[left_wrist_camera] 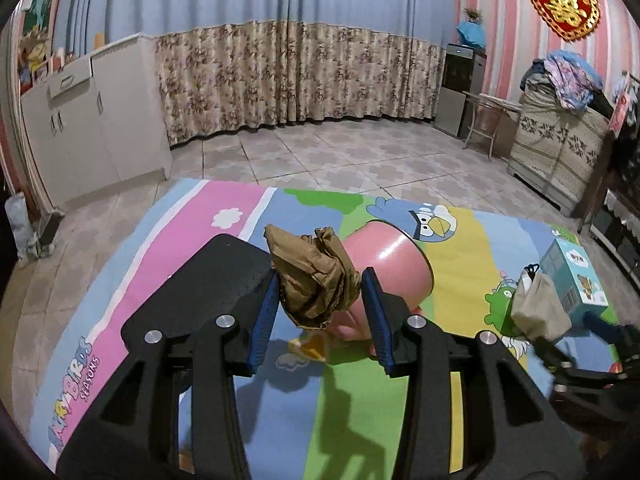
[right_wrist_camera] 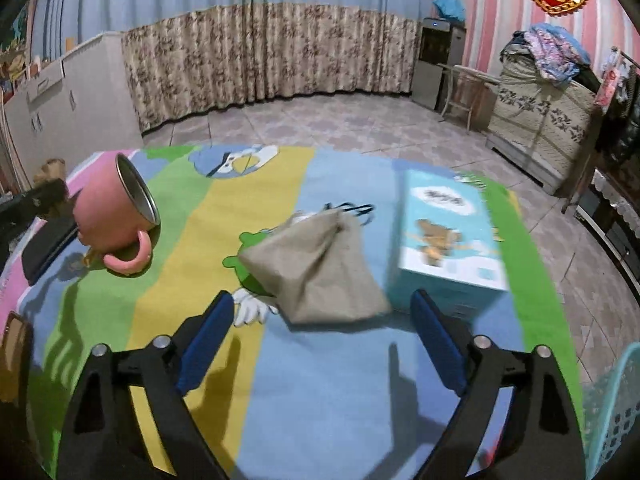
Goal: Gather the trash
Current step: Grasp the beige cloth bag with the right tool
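The left gripper [left_wrist_camera: 318, 292] hangs above a colourful cartoon mat [left_wrist_camera: 208, 216] spread on the tiled floor [left_wrist_camera: 320, 148], its blue-padded fingers [left_wrist_camera: 264, 312] clamped on a crumpled wad of brown paper [left_wrist_camera: 314, 276]. The wad sticks up out of the grip, lifted clear of the mat. Just behind it a pink mug [left_wrist_camera: 386, 258] lies tipped on its side; in the right wrist view the mug [right_wrist_camera: 114, 220] shows its metal-lined mouth facing up and right, with the handle low against the mat.

The right gripper [right_wrist_camera: 322, 312] is held low over the mat [right_wrist_camera: 320, 380] with its fingers [right_wrist_camera: 438, 344] spread wide apart and nothing between them. Just ahead of them lies a grey drawstring pouch [right_wrist_camera: 316, 268], its black cord at the far end. Beside the pouch, to its right, sits a light blue box [right_wrist_camera: 448, 224] printed with a cartoon bear. In the left wrist view the same pouch [left_wrist_camera: 540, 304] and box [left_wrist_camera: 576, 276] appear at the right edge, near the right gripper.

A turquoise plastic basket [right_wrist_camera: 612, 408] with a perforated wall shows at the lower right corner of the right wrist view. A patterned curtain [left_wrist_camera: 296, 76] hangs along the far wall, with a white cabinet [left_wrist_camera: 96, 120] to its left.
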A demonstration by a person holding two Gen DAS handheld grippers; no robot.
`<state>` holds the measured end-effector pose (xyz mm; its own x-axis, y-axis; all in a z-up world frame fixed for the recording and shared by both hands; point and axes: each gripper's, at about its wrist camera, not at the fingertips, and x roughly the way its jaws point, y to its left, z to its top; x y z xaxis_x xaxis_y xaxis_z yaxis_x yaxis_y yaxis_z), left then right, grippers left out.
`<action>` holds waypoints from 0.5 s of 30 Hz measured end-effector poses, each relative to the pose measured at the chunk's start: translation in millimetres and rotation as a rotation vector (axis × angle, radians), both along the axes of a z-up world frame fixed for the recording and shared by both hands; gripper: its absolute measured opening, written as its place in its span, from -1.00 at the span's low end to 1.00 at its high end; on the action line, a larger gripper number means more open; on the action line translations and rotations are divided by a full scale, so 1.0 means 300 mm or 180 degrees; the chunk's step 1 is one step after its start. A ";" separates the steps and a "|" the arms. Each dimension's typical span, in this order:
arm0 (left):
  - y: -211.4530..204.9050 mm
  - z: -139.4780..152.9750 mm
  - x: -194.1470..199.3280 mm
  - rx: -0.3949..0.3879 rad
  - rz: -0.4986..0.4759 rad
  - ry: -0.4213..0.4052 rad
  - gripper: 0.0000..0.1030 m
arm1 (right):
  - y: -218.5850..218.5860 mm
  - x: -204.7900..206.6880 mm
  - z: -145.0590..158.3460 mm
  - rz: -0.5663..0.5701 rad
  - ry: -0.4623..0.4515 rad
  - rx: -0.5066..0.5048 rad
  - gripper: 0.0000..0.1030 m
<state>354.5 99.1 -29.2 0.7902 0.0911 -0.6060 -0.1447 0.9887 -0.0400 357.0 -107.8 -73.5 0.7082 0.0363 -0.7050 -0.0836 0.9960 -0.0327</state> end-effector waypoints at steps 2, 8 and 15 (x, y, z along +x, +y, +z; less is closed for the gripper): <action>0.012 -0.010 0.003 -0.0023 -0.0002 0.0005 -0.21 | 0.010 0.033 -0.022 0.0016 0.0094 -0.0002 0.36; 0.012 -0.023 0.010 -0.0022 -0.0008 0.0015 -0.21 | -0.019 0.048 -0.031 0.0013 0.0156 0.0167 -0.35; -0.012 -0.026 0.002 0.0034 -0.0061 -0.0005 -0.21 | -0.051 -0.075 0.034 0.0083 -0.0089 0.0234 -0.61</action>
